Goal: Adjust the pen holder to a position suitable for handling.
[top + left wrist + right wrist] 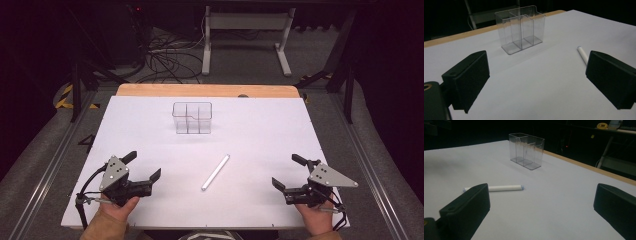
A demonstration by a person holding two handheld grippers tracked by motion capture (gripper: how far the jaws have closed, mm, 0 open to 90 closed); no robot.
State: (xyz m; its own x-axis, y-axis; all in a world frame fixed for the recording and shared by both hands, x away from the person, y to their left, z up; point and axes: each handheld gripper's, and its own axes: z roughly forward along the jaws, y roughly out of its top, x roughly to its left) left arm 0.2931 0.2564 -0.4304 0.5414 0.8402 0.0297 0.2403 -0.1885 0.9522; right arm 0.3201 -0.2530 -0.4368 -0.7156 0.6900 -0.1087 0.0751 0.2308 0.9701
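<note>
A white marker (216, 172) lies flat on the white table top (150, 130), slanted, near the front middle. Behind it stands a clear plastic organizer (192, 118) with several compartments, all bare. My left gripper (145, 167) rests at the front left, open, with nothing between its jaws. My right gripper (289, 172) rests at the front right, also open and holding nothing. In the left gripper view the organizer (521, 28) stands ahead and the marker's tip (582, 54) shows beside the right-hand jaw. In the right gripper view the marker (504, 188) lies ahead on the left, with the organizer (527, 151) behind it.
A wooden strip (205, 90) runs along the table's far edge. Beyond it stand a white desk frame (247, 35) and loose cables (165, 57) on the floor. Metal rails (47, 170) flank both sides of the table.
</note>
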